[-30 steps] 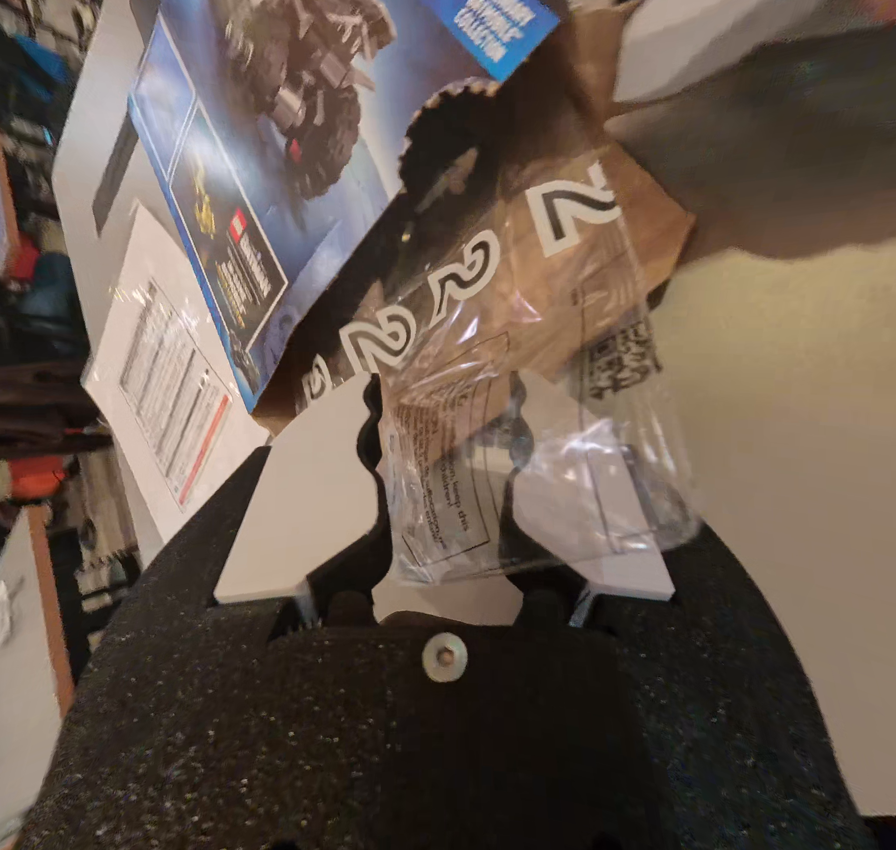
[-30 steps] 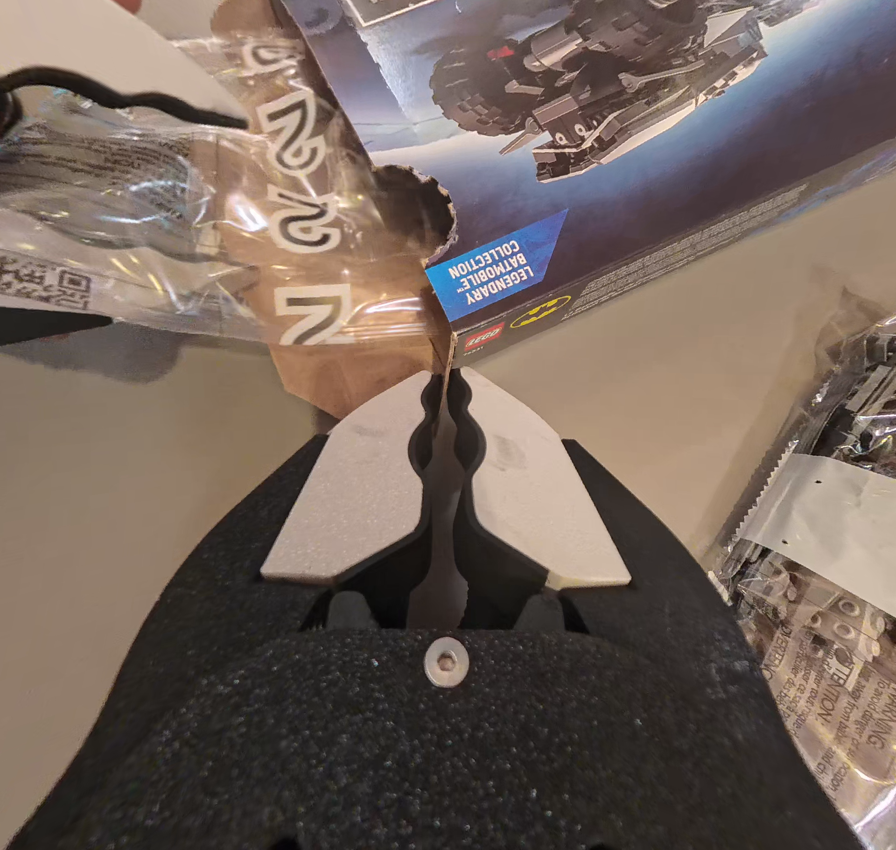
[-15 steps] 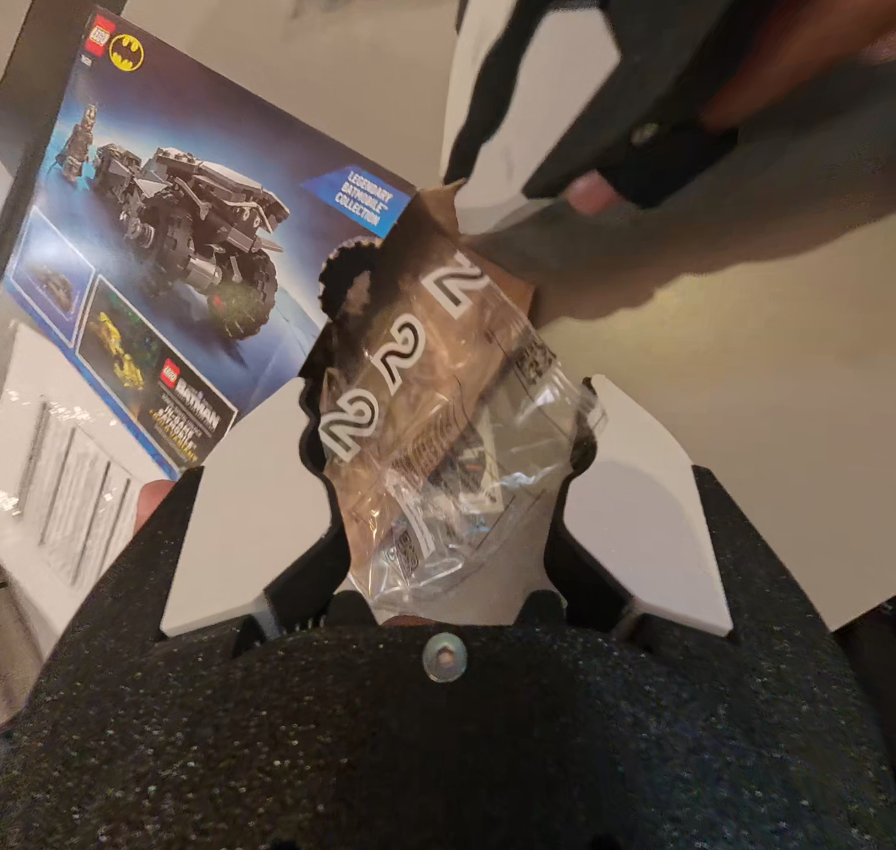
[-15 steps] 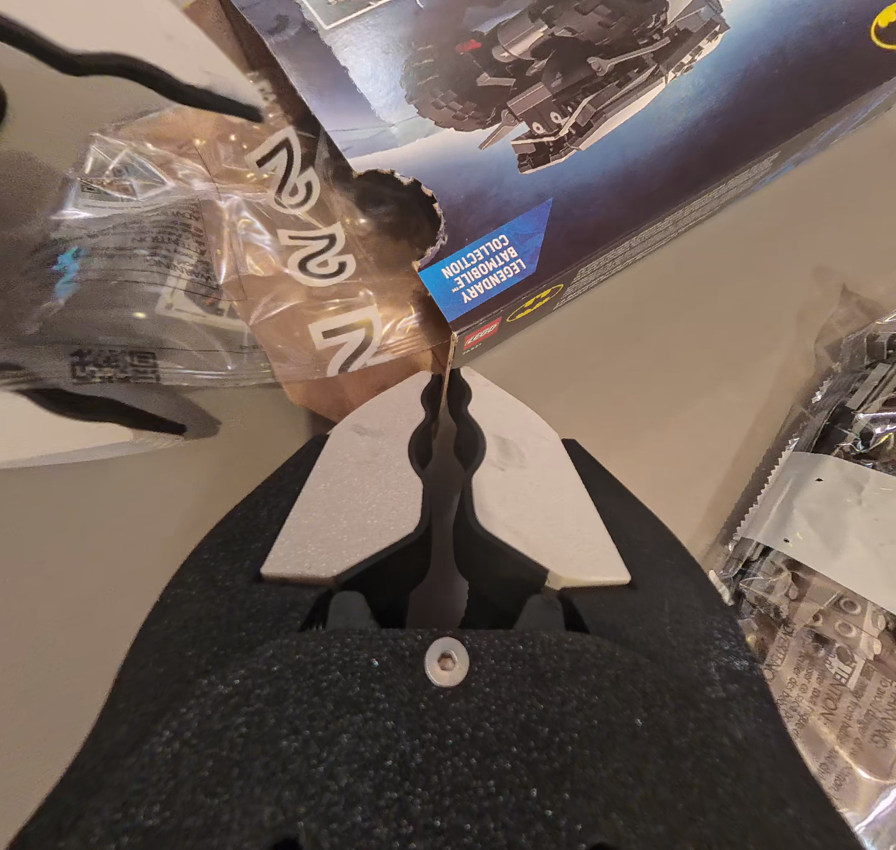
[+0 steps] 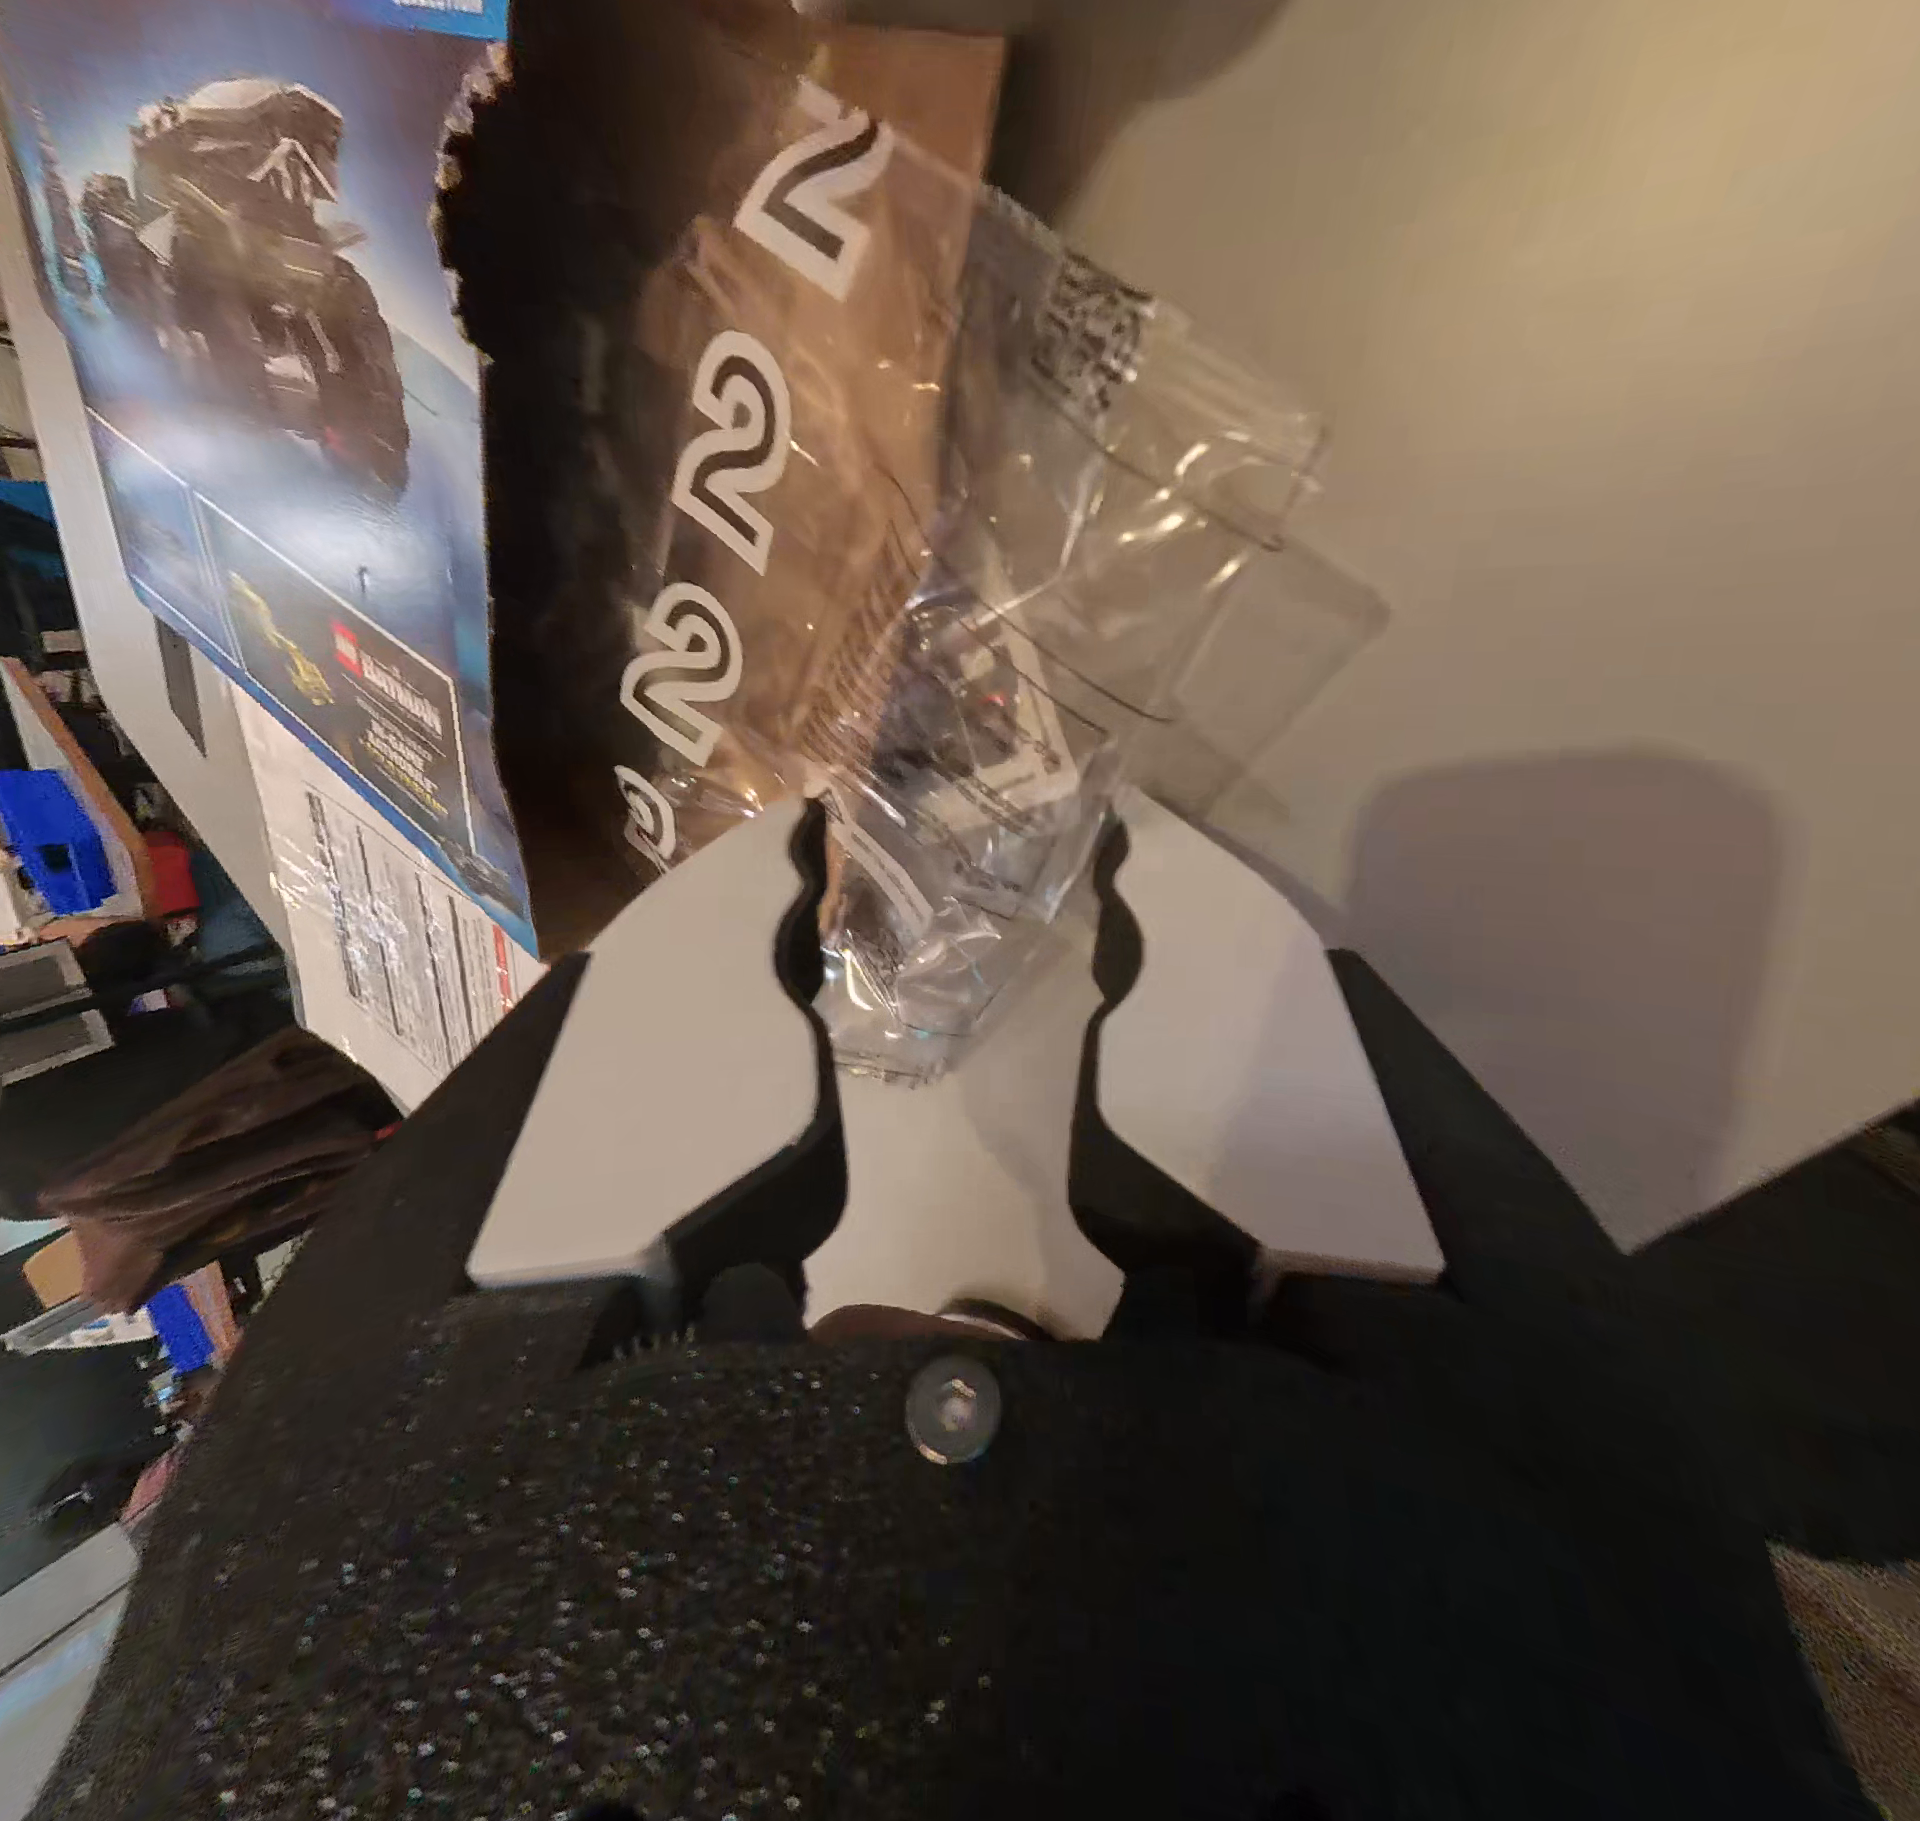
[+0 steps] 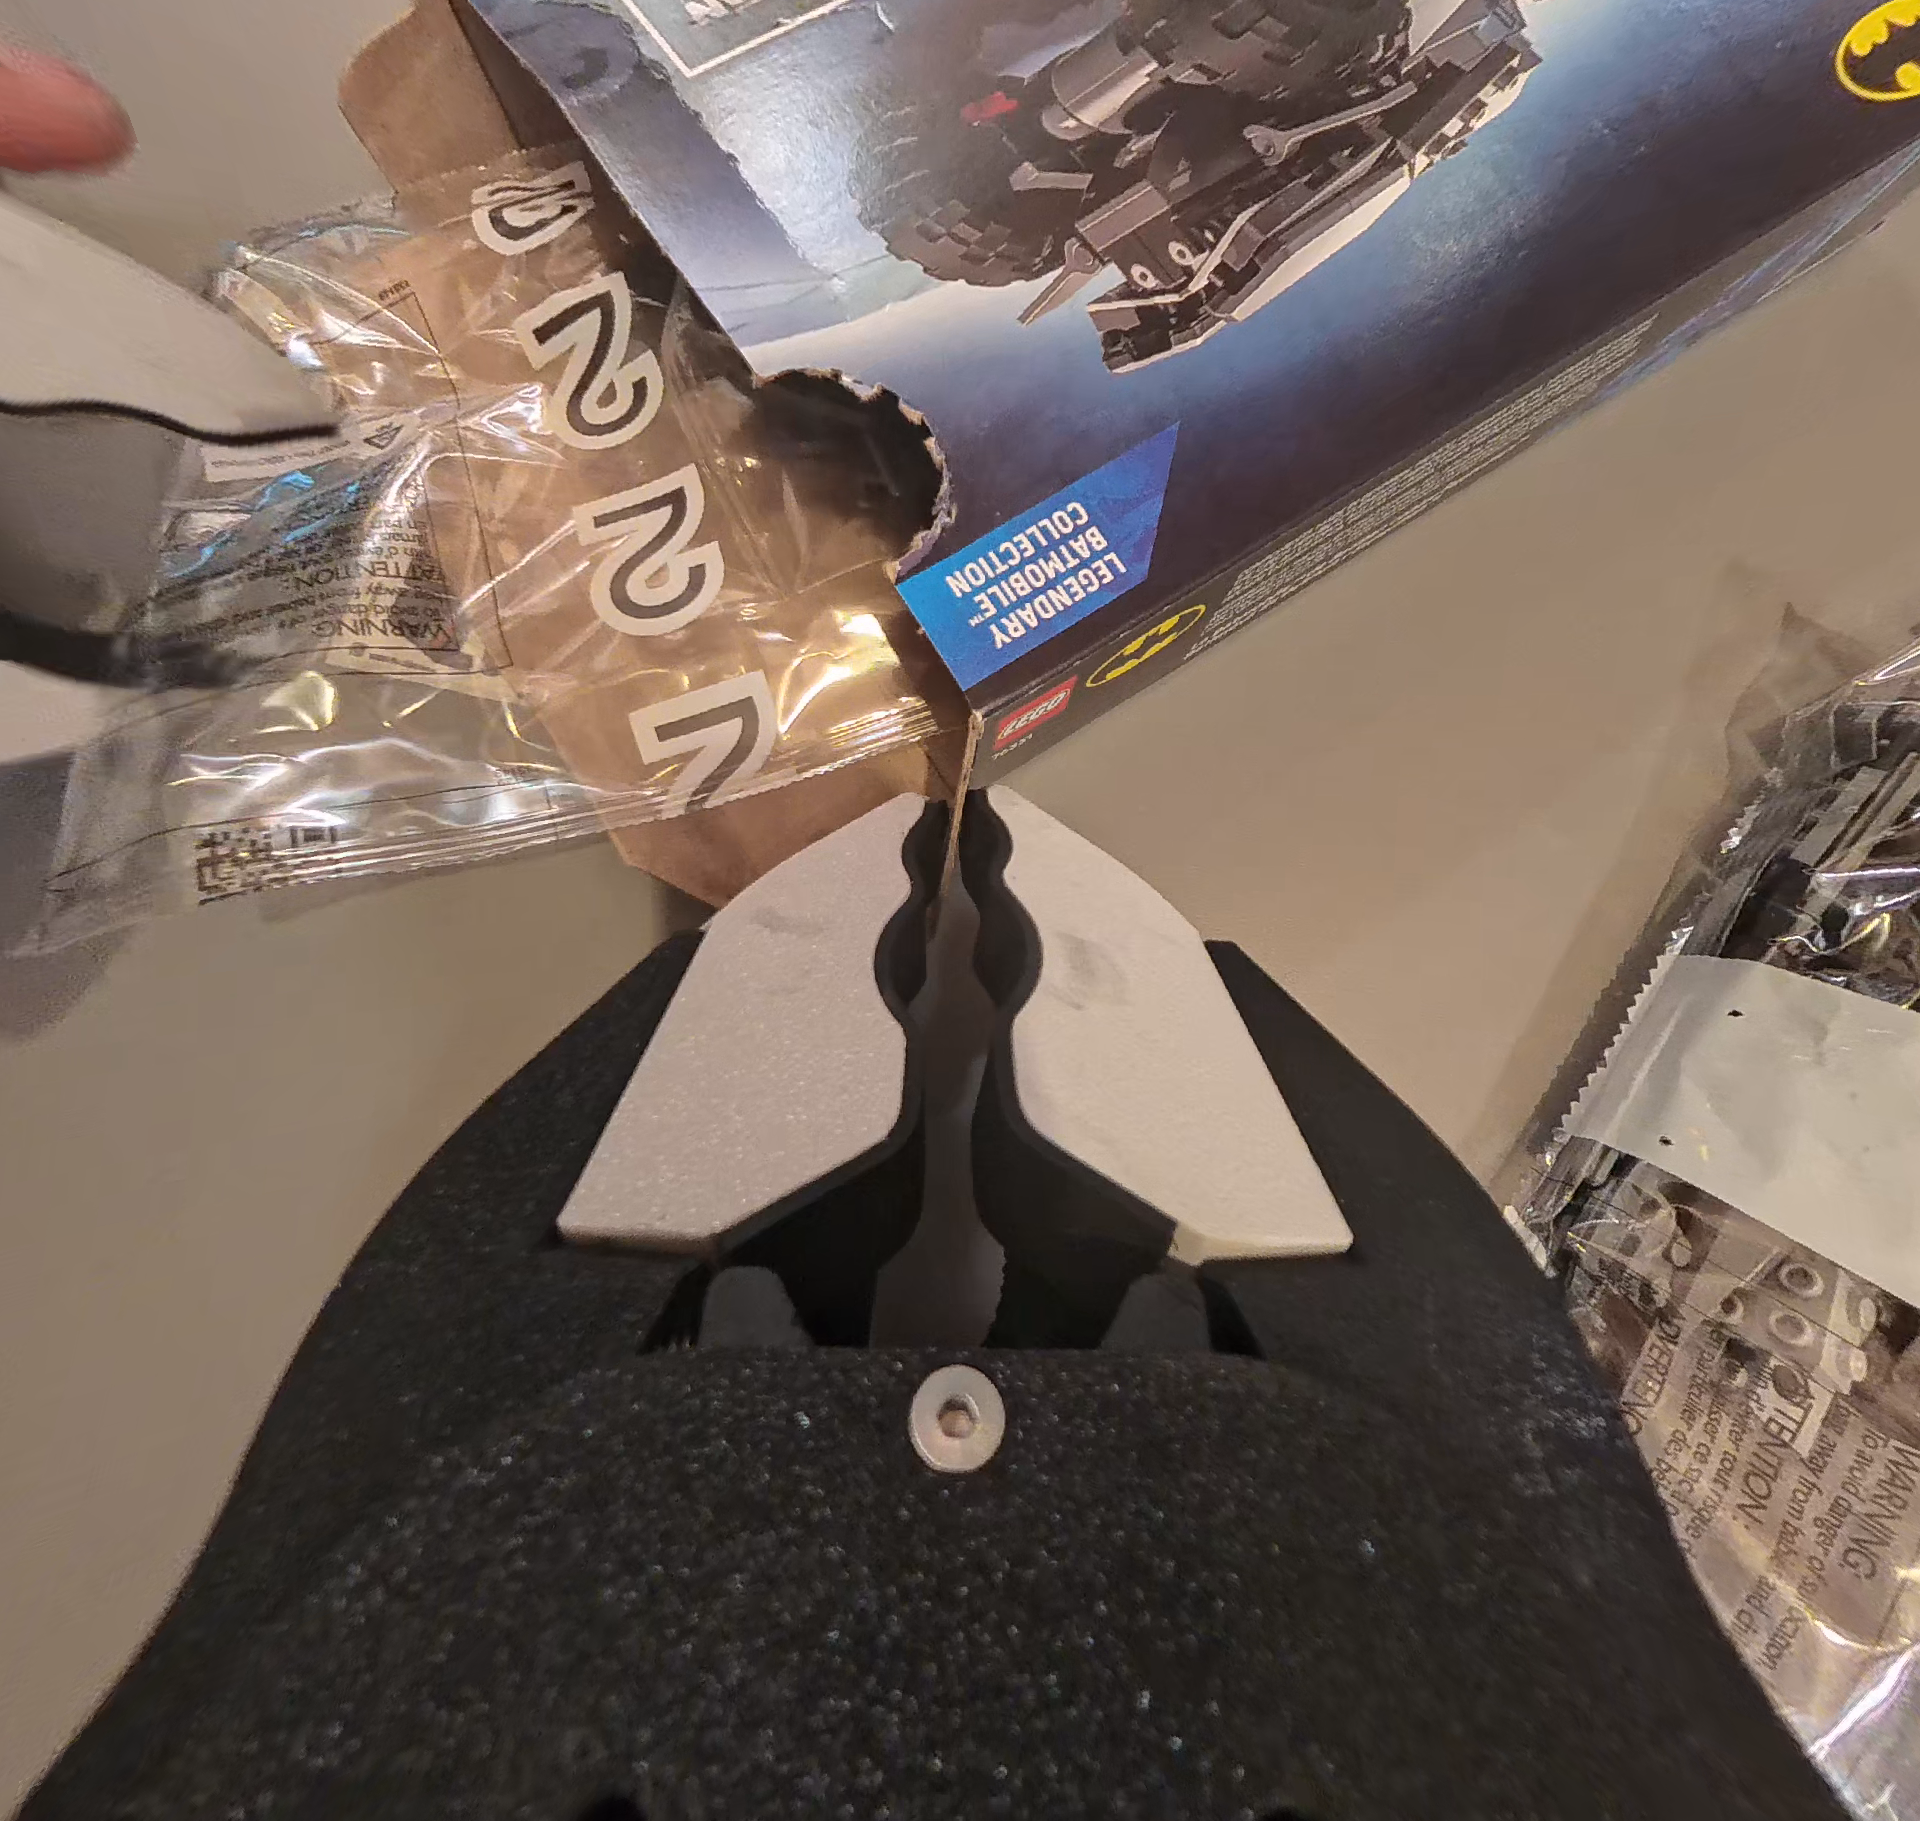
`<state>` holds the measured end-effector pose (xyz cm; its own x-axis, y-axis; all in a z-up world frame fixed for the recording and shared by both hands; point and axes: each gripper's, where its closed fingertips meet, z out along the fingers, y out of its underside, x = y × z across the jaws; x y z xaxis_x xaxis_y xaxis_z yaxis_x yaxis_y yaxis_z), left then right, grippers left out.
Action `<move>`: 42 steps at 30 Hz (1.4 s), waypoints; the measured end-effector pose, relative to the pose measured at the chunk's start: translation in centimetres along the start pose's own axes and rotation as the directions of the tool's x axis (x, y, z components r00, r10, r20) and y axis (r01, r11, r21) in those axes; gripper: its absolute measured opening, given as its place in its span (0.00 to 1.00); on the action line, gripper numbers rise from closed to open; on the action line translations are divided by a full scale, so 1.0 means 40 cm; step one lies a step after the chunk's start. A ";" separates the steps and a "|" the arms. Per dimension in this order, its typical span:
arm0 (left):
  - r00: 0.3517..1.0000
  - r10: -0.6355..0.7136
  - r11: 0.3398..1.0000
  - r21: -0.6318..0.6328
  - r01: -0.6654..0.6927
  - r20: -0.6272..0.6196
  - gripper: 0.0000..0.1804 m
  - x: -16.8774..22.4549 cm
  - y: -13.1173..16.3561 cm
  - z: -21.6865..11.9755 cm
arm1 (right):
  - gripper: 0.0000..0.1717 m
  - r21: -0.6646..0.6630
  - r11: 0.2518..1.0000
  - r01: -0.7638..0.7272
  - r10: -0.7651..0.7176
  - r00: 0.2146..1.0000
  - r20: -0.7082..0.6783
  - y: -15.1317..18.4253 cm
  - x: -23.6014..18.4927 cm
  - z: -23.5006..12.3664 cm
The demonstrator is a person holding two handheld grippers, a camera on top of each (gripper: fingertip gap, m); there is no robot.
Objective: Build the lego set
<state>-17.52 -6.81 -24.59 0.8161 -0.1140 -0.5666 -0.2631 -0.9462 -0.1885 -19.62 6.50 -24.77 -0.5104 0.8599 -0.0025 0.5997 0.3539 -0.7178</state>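
the left hand-held gripper points up at the open end of a dark blue printed cardboard toy box, tilted so the desk runs off to its right. its jaws stand partly open with the crumpled end of a clear plastic bag of small dark building pieces between them. the bag lies against the left finger; whether the right pad presses on it cannot be told. the rest of the bag runs ahead into the box's torn mouth.

the right hand-held gripper sits low and level over the desk, jaws nearly closed, both pads pinching the thin brown cardboard flap at the box's near corner. ahead and to its left the same bag hangs half out of the box. a fingertip shows at the far left edge.

to its right, a second clear bag of grey pieces lies on the desk. open desk surface lies ahead right and to the left.
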 end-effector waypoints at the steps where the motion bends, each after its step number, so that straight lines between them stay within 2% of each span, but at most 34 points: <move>1: 1.000 0.000 1.000 0.010 0.000 0.004 0.21 -0.003 -0.004 0.004 | 0.02 0.000 1.000 0.002 -0.002 1.000 0.002 -0.001 -0.001 -0.001; 4: 0.999 -0.034 0.996 0.085 0.033 0.015 0.07 -0.020 -0.041 -0.004 | 0.02 -0.002 1.000 0.007 -0.007 1.000 0.006 0.000 0.000 0.000; 7: 0.995 -0.097 0.987 0.127 0.099 -0.020 0.03 -0.036 -0.069 -0.008 | 0.02 -0.003 1.000 0.012 -0.012 1.000 0.009 -0.001 -0.001 0.004; 12: 0.993 -0.115 0.992 0.041 0.115 -0.007 0.01 -0.085 -0.075 0.015 | 0.02 -0.002 1.000 0.022 -0.022 1.000 0.006 -0.005 -0.008 0.004; 15: 0.998 -0.068 0.998 0.011 0.068 -0.015 0.01 -0.114 -0.091 0.023 | 0.02 0.005 1.000 0.021 -0.022 1.000 0.014 -0.009 -0.009 0.003; 18: 0.995 0.008 1.000 0.007 -0.008 -0.095 0.03 -0.114 -0.105 0.056 | 0.02 0.015 1.000 0.017 -0.017 1.000 0.020 -0.008 -0.016 -0.002; 19: 0.992 0.042 0.999 0.001 -0.043 -0.118 0.05 -0.108 -0.104 0.071 | 0.02 0.020 1.000 0.015 -0.016 1.000 0.020 -0.009 -0.014 -0.005; 21: 0.985 0.098 0.995 -0.020 -0.102 -0.144 0.15 -0.100 -0.095 0.097 | 0.02 0.031 1.000 0.004 -0.005 1.000 0.022 -0.011 -0.008 -0.009; 23: 0.986 0.117 0.992 -0.030 -0.121 -0.123 0.17 -0.107 -0.086 0.107 | 0.02 0.039 0.999 -0.005 0.004 1.000 0.016 -0.013 -0.001 -0.013; 27: 0.993 0.116 0.992 0.047 -0.116 -0.001 0.19 -0.134 -0.096 0.069 | 0.02 0.065 0.997 -0.040 0.038 0.999 0.030 -0.029 0.007 -0.025; 31: 0.979 0.169 0.984 0.039 -0.175 0.116 0.15 -0.143 -0.076 0.028 | 0.02 0.085 0.995 -0.058 0.055 0.998 0.036 -0.038 0.008 -0.035; 37: 0.962 0.241 0.968 0.036 -0.248 0.129 0.03 -0.123 -0.069 0.021 | 0.02 0.104 0.992 -0.074 0.069 0.997 0.044 -0.045 -0.001 -0.040; 42: 0.927 0.343 0.935 0.041 -0.353 0.153 0.02 -0.142 -0.104 0.078 | 0.02 0.099 0.992 -0.073 0.067 0.996 0.063 -0.044 -0.002 -0.036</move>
<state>-22.66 -1.28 -23.10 0.5872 -0.3839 -0.7126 -0.5551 -0.8317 -0.0094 -19.74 6.34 -22.49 -0.5065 0.8570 -0.0946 0.5714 0.2515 -0.7812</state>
